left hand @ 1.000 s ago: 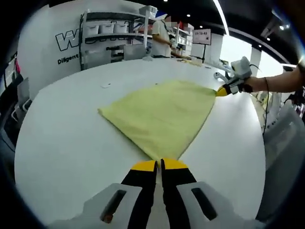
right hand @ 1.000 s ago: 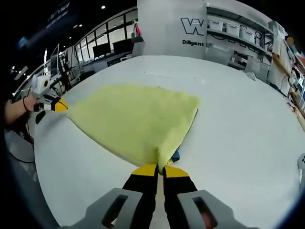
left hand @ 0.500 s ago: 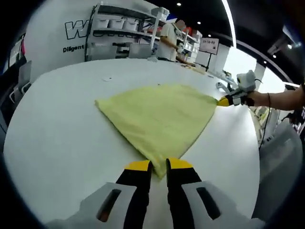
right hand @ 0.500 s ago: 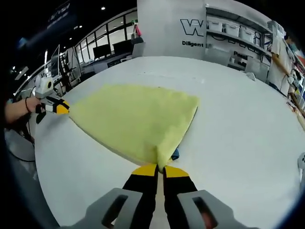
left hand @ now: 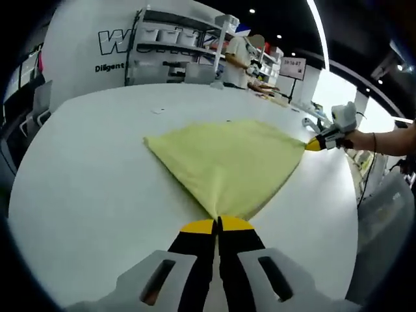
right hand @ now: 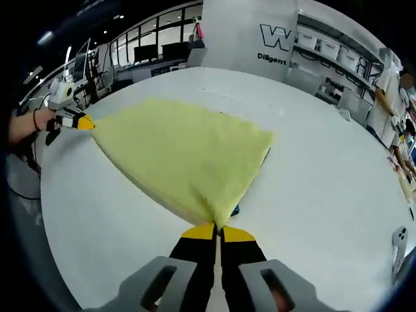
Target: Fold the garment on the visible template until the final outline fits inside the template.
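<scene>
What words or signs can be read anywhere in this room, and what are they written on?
"W": a big letter on the white wall, the rest hidden by shelves; it shows in the right gripper view too.
"Diligent": small print below it on that wall, its end cut off by the shelves.
Small sign on a stand at the back: a line of print, too small to read.
Yellow cloth and white table: no writing seen.

A round white worktop point(left hand: 84, 169) is seen; grey metal shelving with white bins point(left hand: 175, 55) and a lettered white wall point(right hand: 286, 39) are seen behind.
</scene>
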